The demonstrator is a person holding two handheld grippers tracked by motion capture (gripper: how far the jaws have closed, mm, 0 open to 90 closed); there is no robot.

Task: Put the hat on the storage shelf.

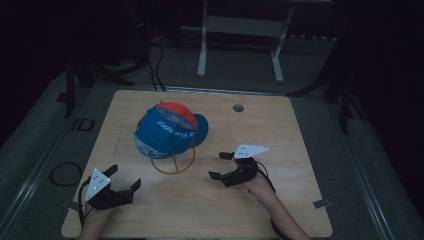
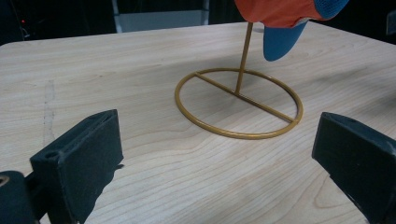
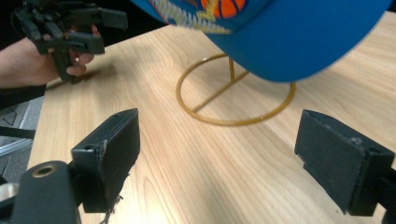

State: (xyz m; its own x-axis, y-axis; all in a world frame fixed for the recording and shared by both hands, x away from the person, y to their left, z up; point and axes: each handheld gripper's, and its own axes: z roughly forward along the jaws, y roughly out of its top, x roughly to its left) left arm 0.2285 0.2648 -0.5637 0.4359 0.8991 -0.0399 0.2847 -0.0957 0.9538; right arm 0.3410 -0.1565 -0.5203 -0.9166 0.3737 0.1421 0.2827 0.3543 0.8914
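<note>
Both grippers, left (image 1: 123,179) and right (image 1: 220,165), fingers spread and empty; cap (image 1: 167,131) ahead on its stand (image 1: 173,164), not yet grasped.

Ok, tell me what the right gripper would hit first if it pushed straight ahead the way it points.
Probably the cap's blue brim, which hangs low ahead of the open right gripper. If it passes under, the gold ring base of the stand comes next. Depth is hard to judge.
</note>
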